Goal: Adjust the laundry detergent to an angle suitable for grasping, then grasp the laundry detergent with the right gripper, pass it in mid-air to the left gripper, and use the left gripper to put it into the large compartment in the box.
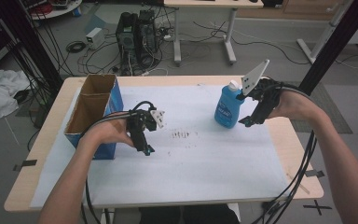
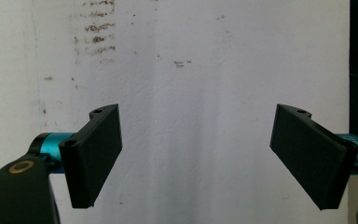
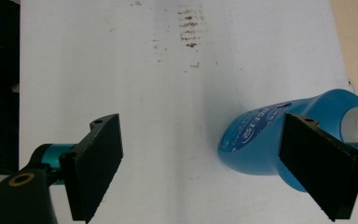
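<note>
Work in hand: reaching for the blue bottle point(image 1: 227, 108), which stands upright on the white sheet point(image 1: 191, 163) toward the far right of the worktop point(image 1: 46, 140).

Right gripper point(image 1: 248, 122): just beside the bottle on its right, held low by the person's right hand point(image 1: 292, 103). In the right gripper view its jaws are spread wide – one stands in front of the bottle's shoulder, the other well off over bare sheet – and they close on nothing.

Left gripper point(image 1: 145, 150): hovers over the sheet near the open cardboard box point(image 1: 93, 114), well apart from the bottle. Its jaws are spread too, with only stained sheet between them in the left gripper view.

Bottle point(image 3: 279, 140): blue plastic body, pale cap point(image 1: 233, 85) on top (the cap is blurred in the right gripper view), a printed label on the front.

Handling, as a guess: smooth, rounded plastic, likely slippery under flat jaws and a little soft if squeezed hard. How full it is I cannot tell, so its weight is unknown – treat it as top-light but tippy.

Where to grip: across the body below the shoulder, where the sides run widest and flattest; the neck is narrow and the cap could pop or turn.

Risk: a jaw nudging the bottle from one side before the other arrives could push it over.

Stains point(image 1: 182, 135): brownish marks mid-sheet, between the two grippers.
</note>
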Demonstrator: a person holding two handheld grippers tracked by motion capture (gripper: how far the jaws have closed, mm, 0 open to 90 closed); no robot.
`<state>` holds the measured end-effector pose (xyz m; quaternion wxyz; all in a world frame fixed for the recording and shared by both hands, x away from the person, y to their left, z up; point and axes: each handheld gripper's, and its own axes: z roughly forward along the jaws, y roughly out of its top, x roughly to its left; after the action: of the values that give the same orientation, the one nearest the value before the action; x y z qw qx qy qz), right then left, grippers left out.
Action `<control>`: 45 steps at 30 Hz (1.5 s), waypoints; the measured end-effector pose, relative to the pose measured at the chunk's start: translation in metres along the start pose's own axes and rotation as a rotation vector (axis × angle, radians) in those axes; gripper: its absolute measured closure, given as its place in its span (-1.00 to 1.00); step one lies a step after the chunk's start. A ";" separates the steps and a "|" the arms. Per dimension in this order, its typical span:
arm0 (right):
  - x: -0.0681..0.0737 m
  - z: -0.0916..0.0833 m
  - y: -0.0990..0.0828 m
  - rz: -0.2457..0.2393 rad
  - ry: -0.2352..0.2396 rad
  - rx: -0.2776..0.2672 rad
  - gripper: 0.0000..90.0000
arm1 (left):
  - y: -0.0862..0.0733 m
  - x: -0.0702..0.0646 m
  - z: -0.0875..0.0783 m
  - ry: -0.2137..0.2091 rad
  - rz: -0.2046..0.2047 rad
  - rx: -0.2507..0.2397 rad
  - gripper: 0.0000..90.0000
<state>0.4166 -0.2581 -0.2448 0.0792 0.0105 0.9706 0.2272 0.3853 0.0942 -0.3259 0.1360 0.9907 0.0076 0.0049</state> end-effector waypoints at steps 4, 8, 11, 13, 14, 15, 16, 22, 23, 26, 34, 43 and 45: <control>0.000 0.000 0.001 0.002 0.002 -0.002 -0.71 | 0.000 -0.002 -0.001 -0.001 -0.003 -0.008 -0.63; 0.000 0.000 0.001 -0.004 -0.006 0.003 -0.71 | 0.001 -0.002 0.000 -0.004 -0.003 -0.012 -0.63; 0.001 0.001 0.001 -0.001 -0.009 0.005 -0.71 | 0.000 -0.002 -0.001 -0.004 -0.001 -0.011 -0.63; 0.001 0.001 0.001 -0.005 -0.010 0.003 -0.71 | 0.000 -0.002 -0.001 0.000 -0.002 -0.006 -0.63; 0.001 0.001 0.001 -0.002 -0.011 0.008 -0.71 | 0.000 -0.002 -0.001 0.000 -0.006 -0.011 -0.63; 0.001 0.000 0.001 -0.003 -0.011 0.008 -0.71 | 0.000 -0.002 -0.002 0.002 -0.005 -0.007 -0.63; 0.002 0.000 0.001 -0.003 -0.011 0.006 -0.71 | 0.000 -0.003 -0.002 -0.002 -0.003 -0.012 -0.63; 0.003 -0.002 0.001 -0.006 -0.013 0.001 -0.71 | -0.002 -0.004 -0.004 -0.012 -0.017 -0.014 -0.63; 0.003 -0.002 0.001 -0.001 -0.013 0.006 -0.71 | -0.002 -0.004 -0.004 -0.013 -0.016 -0.012 -0.63; 0.003 -0.001 0.002 -0.003 -0.014 0.013 -0.71 | -0.002 -0.005 -0.004 -0.016 -0.019 -0.014 -0.63; 0.004 -0.001 0.003 -0.010 -0.017 0.009 -0.71 | -0.001 -0.006 -0.005 -0.013 -0.012 -0.007 -0.63; 0.005 -0.001 0.001 -0.008 -0.016 0.009 -0.71 | 0.001 -0.005 -0.003 -0.022 -0.005 -0.006 -0.63; 0.005 0.000 0.001 -0.010 -0.016 0.007 -0.71 | 0.001 -0.005 -0.002 -0.021 -0.011 -0.009 -0.63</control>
<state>0.4114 -0.2564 -0.2450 0.0882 0.0077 0.9707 0.2232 0.3805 0.0938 -0.3235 0.1405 0.9900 0.0115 -0.0063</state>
